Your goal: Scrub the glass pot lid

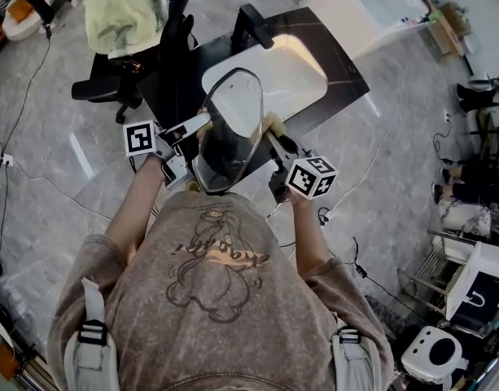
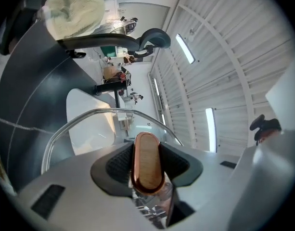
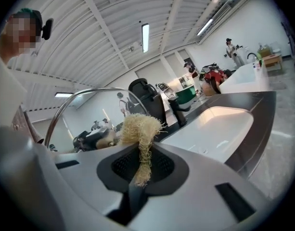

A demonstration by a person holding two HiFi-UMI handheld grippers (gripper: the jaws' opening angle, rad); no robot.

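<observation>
Over the near edge of the white sink (image 1: 302,76), from the head view, holds a glass lid (image 1: 233,125) up on edge, tilted, between the two grippers. Reaches in from the lid's left with the left gripper (image 1: 202,123) and from its right with the right gripper (image 1: 273,134), bringing a pale fibre scrubber (image 1: 271,122) to the lid's right edge. Shows the sink set in a dark worktop (image 1: 347,84), with a black tap (image 1: 253,24) behind it and a yellow-green towel (image 1: 119,15) on a black chair (image 1: 107,88) off to the left.

From the left gripper view, clamps the fingers (image 2: 116,165), partly closed, on the lid's brown oblong handle (image 2: 147,165), both pads tight against its sides. Looks past the lid's metal rim, arching above the handle, to the sink (image 2: 89,124) and the towel (image 2: 75,13).

From the right gripper view, pinches the fingers (image 3: 161,165) nearly together on the scrubber (image 3: 136,126), its frayed tuft sticking out past the tips, with the lid's curved rim (image 3: 65,105) close behind. Takes in the sink (image 3: 219,124) and worktop (image 3: 262,114) on the right.
</observation>
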